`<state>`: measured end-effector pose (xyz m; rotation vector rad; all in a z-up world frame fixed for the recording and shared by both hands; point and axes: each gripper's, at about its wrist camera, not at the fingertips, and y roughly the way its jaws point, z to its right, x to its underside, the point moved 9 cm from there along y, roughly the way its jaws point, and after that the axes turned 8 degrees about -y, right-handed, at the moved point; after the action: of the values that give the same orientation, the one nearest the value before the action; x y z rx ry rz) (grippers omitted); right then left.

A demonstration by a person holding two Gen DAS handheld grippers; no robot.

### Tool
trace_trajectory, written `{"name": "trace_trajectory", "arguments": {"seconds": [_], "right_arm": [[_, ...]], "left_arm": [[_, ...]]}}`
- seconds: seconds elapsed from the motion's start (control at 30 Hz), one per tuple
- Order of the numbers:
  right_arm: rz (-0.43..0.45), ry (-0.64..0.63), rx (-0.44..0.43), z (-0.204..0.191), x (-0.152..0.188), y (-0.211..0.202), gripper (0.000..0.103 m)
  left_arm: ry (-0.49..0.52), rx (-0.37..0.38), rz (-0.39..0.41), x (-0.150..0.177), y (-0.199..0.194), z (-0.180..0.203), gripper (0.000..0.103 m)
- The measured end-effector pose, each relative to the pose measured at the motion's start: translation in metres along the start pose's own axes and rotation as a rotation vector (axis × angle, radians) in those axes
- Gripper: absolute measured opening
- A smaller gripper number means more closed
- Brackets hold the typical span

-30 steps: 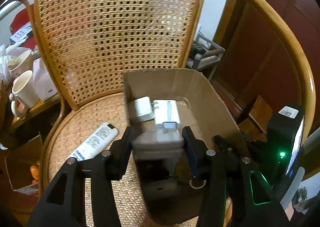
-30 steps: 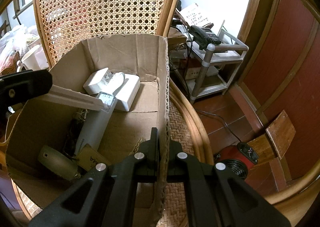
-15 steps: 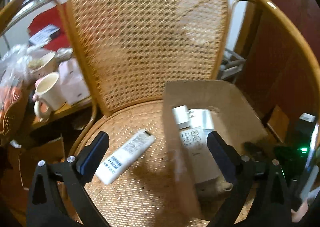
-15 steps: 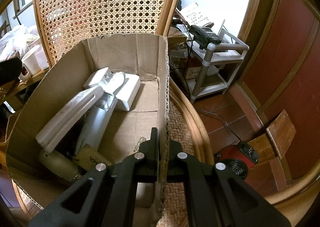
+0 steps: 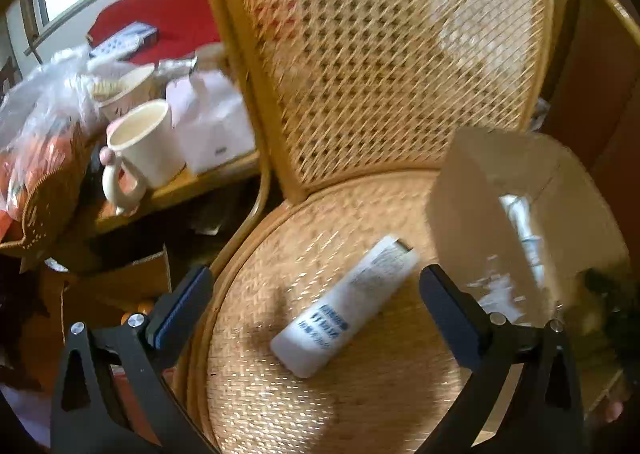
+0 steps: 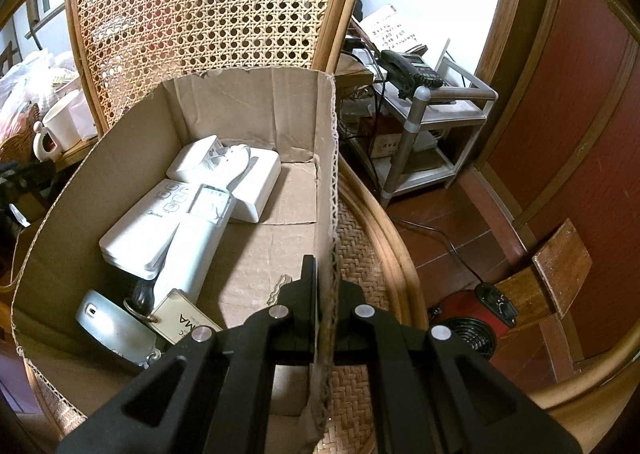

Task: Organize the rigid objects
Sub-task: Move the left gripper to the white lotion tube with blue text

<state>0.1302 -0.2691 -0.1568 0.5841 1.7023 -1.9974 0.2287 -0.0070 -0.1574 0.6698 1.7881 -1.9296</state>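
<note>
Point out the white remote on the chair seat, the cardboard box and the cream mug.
white remote (image 5: pixel 344 308), left wrist view, middle of its printed face
cardboard box (image 6: pixel 240 94), right wrist view, back wall
cream mug (image 5: pixel 148 146), left wrist view, side wall

woven cane chair seat (image 5: pixel 360 386), rough and glossy. matt brown corrugated cardboard box (image 6: pixel 256 110), torn at rim. smooth white plastic remote (image 5: pixel 344 306) with printed label. glazed cream ceramic mug (image 5: pixel 140 142). matt black plastic gripper fingers (image 5: pixel 180 306).

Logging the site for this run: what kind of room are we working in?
Most likely a lived-in home room, not a lab: a cane chair serves as the work surface, a mug stands on a cluttered side table, and a corded phone sits on a metal rack.
</note>
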Motion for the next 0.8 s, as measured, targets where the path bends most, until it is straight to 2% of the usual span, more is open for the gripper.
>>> {"name": "trace_trajectory", "arguments": {"seconds": [0.3, 0.6, 0.7, 0.8], "right_arm": [[-0.003, -0.001, 0.001, 0.0, -0.001, 0.0, 0.006], [-0.006, -0.002, 0.001, 0.0, -0.001, 0.002, 0.006], [-0.006, -0.003, 0.001, 0.0, -0.001, 0.002, 0.006], [-0.006, -0.003, 0.001, 0.0, -0.001, 0.002, 0.006]], "left_arm": [[0.03, -0.016, -0.168, 0.028, 0.051, -0.01, 0.102], [0.105, -0.03, -0.224, 0.047, 0.075, -0.001, 0.103], [0.071, -0.013, -0.212, 0.048, 0.078, -0.002, 0.103], [-0.008, 0.035, -0.218, 0.051, 0.084, -0.005, 0.103]]}}
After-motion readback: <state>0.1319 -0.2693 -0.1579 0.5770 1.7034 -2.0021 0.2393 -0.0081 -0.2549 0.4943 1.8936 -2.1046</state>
